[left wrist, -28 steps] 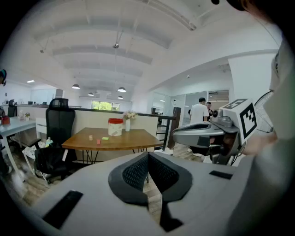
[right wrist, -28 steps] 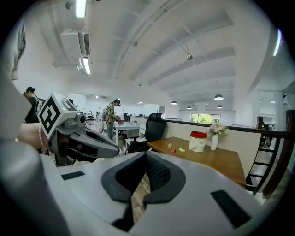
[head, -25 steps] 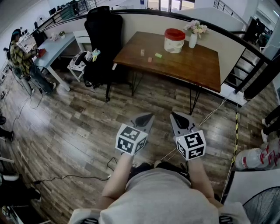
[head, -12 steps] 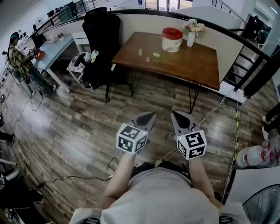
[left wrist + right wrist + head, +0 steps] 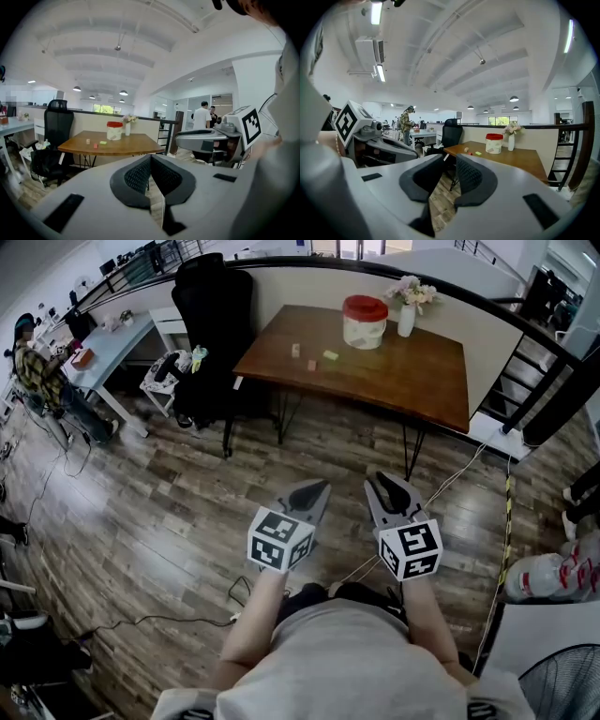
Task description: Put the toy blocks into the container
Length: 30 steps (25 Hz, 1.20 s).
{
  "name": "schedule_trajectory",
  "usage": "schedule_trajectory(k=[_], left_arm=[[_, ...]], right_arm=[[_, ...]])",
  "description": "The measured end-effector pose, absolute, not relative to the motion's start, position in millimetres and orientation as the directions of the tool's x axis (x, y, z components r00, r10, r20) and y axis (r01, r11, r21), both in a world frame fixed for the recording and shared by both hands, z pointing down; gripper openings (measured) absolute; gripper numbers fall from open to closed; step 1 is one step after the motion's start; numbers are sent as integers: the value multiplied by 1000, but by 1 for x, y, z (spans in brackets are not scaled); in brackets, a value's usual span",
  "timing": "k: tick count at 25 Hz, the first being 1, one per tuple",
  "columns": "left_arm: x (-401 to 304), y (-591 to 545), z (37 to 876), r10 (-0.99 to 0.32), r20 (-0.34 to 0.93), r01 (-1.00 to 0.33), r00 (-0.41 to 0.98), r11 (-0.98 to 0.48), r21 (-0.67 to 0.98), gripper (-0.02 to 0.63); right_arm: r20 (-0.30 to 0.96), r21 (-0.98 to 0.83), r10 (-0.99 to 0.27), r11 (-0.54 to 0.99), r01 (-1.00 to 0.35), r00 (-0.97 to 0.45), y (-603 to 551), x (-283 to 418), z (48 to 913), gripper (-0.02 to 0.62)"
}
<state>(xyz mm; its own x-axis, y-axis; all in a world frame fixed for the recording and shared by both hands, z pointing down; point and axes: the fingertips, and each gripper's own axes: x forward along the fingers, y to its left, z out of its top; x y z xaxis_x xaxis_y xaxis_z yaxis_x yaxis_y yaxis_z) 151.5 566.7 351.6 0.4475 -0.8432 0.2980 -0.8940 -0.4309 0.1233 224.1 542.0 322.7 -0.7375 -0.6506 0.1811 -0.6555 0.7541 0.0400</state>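
A white container with a red lid stands on the brown wooden table, far ahead of both grippers. Three small toy blocks lie left of it: beige, pink and green. Both grippers hang over the wooden floor, well short of the table. My left gripper is shut and holds nothing. The jaws of my right gripper have just been opening and stand a little apart, with nothing between them. The container and the table show beyond the jaws in both gripper views.
A black office chair stands at the table's left end, and a vase of flowers beside the container. A person sits at a desk far left. Cables cross the floor. Stairs and a white bag lie to the right.
The right gripper's jaws, closed before, now stand apart. The left gripper looks the same. The table has shifted slightly left and up in the head view.
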Motion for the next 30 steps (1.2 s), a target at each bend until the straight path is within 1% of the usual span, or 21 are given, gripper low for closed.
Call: schedule_trajectory(k=[1, 3, 6, 9, 11, 14, 20, 24, 30], left_arm=[[153, 565, 352, -846, 297, -896, 444, -425, 128, 17], [155, 562, 354, -848, 297, -898, 439, -417, 138, 97], [157, 561, 359, -853, 298, -904, 428, -404, 142, 101], [160, 559, 366, -856, 308, -909, 416, -391, 141, 166], [163, 559, 370, -855, 314, -911, 412, -387, 140, 190], [166, 558, 375, -851, 325, -911, 413, -390, 136, 244], [166, 546, 382, -845, 344, -913, 408, -387, 133, 256], [153, 523, 386, -845, 353, -915, 402, -384, 123, 269], [127, 471, 397, -821, 375, -901, 430, -416, 123, 284]], right_arm=[[183, 39, -650, 755, -655, -738, 539, 226, 323, 85], [185, 40, -645, 759, -650, -742, 535, 230, 325, 96], [193, 42, -634, 768, -639, -749, 533, 233, 331, 134], [203, 33, -624, 774, -632, -754, 531, 237, 338, 181], [207, 27, -618, 778, -627, -758, 530, 240, 341, 197], [210, 20, -612, 782, -623, -762, 530, 242, 345, 228], [212, 2, -604, 787, -617, -769, 515, 242, 352, 239], [216, -2, -594, 793, -609, -775, 493, 230, 354, 242], [231, -8, -597, 788, -615, -768, 442, 206, 366, 250]])
